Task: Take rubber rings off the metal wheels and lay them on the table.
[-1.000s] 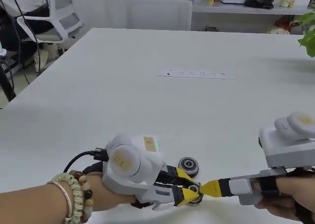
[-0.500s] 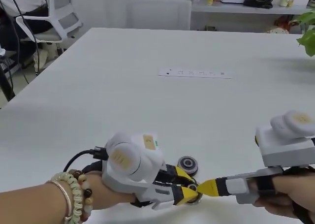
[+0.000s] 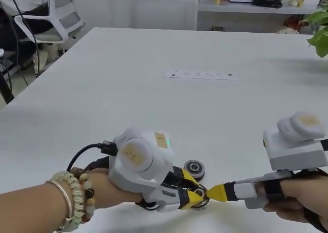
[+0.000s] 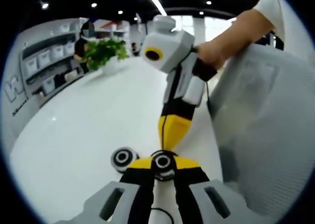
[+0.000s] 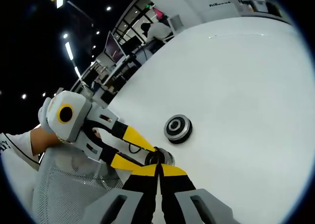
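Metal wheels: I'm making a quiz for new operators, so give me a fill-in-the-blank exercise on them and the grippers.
The left gripper is shut on the held wheel between its ____ jaw tips. The loose wheel lies on the ____ table, apart from both grippers. The shut right gripper touches the ____ wheel with its tip.
Missing words: yellow; white; held.

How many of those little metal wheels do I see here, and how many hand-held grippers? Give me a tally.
Metal wheels: 2, the held wheel between the left gripper's jaws and the loose wheel lying on the table.
Grippers: 2, the left gripper and the right gripper.
Total: 4.
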Motion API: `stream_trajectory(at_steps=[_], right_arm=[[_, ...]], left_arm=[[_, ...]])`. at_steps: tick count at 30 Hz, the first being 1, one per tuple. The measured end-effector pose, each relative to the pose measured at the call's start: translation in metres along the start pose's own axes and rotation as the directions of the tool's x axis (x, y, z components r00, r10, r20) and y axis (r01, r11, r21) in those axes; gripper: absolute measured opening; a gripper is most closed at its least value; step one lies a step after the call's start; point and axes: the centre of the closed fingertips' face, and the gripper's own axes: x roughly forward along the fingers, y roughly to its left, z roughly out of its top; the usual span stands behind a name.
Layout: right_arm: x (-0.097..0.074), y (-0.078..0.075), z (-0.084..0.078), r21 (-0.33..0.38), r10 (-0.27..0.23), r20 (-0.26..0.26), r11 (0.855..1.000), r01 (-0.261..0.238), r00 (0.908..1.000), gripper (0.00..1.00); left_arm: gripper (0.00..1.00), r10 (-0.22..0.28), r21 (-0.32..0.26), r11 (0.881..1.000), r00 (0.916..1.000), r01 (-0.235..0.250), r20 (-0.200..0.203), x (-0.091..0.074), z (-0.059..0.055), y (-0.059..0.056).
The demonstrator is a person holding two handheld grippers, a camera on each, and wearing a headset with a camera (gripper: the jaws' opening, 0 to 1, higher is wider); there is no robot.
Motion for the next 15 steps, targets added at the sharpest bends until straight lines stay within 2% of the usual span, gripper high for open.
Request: stream_trajectory(at_steps=[2, 6, 11, 15], right_arm=[[-0.002, 0.001, 0.002, 0.01, 0.008, 0.008, 1.0, -0.008, 0.9999, 0.0], [-0.004, -0.001, 0.004, 0.009, 0.012, 0.014, 1.0, -0.013, 0.9998, 0.0], [-0.006, 0.0, 0.005, 0.004, 0.012, 0.01, 1.0, -0.012, 0.9999, 0.0], [-0.007, 0.002, 0.006, 0.006, 0.022, 0.01, 1.0, -0.022, 0.9997, 0.0]], left_arm=[[0.17, -0.005, -0.031, 1.0, 0.9997, 0.006, 0.025, -0.006, 0.008, 0.002], [0.25, -0.012, -0.039, 0.999, 0.9988, 0.014, 0.046, -0.018, 0.02, 0.002], [0.35, -0.015, 0.002, 1.0, 0.9993, 0.015, 0.035, -0.035, 0.03, 0.003], [0.44, 0.0, -0.019, 1.0, 0.9991, 0.0, 0.042, -0.052, 0.041, 0.007]])
